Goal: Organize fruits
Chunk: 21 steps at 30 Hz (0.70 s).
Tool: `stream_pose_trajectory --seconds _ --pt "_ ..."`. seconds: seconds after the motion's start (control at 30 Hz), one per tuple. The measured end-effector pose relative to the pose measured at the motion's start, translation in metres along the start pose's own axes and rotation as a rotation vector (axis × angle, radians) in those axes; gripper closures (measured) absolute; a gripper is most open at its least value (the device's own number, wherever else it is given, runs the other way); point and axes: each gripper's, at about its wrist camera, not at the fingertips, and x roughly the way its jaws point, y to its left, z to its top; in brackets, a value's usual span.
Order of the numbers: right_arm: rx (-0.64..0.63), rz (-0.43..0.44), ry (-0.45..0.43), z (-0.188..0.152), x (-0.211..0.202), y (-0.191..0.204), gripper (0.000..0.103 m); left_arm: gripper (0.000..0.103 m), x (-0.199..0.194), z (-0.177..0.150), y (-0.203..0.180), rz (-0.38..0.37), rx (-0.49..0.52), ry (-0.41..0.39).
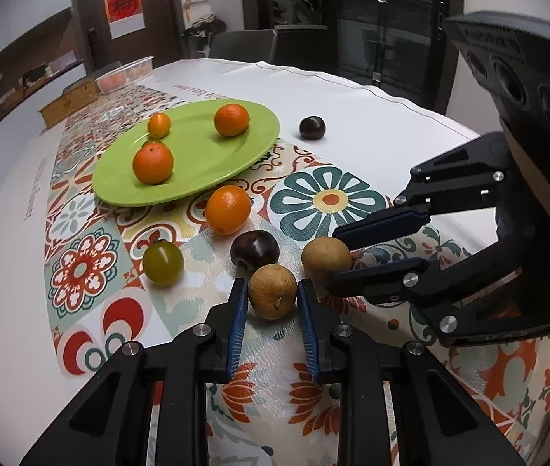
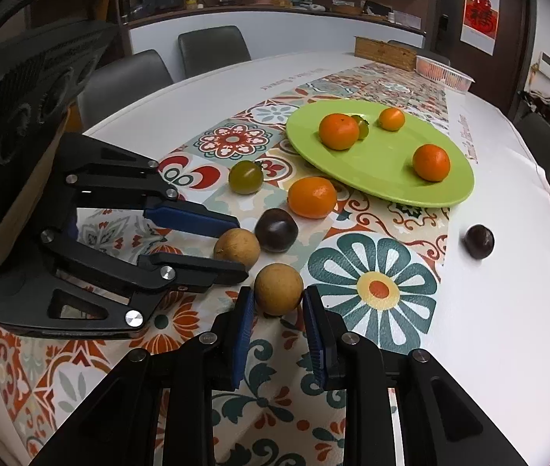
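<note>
Two brown fruits lie on the patterned tablecloth (image 1: 92,272); the left gripper (image 1: 272,299) brackets one brown fruit (image 1: 273,291), its pads just beside the skin, whether touching I cannot tell; the right gripper (image 2: 278,301) brackets the other brown fruit (image 2: 278,288) likewise. Near them on the cloth: two dark plums (image 1: 253,250) (image 1: 312,127), one green tomato (image 1: 162,263), one loose orange (image 1: 228,209). The green plate (image 1: 205,155) holds three oranges, plus a second green tomato (image 2: 362,126) seen from the right wrist. The round table (image 1: 372,108) is white-edged; grey chairs (image 2: 213,48), a kitchen counter and a dark door stand behind.
</note>
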Motion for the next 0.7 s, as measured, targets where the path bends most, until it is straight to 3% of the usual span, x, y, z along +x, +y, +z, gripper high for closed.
stream_pose_trajectory --seconds 0.37,0.7 --pt "0.039 0.033 0.003 0.005 0.007 0.0 0.069 0.077 -0.008 -0.006 0.007 0.019 -0.056 -0.005" --pt "0.034 0.022 -0.016 0.007 0.0 0.004 0.074 0.077 -0.016 -0.009 0.008 0.046 -0.143 -0.019"
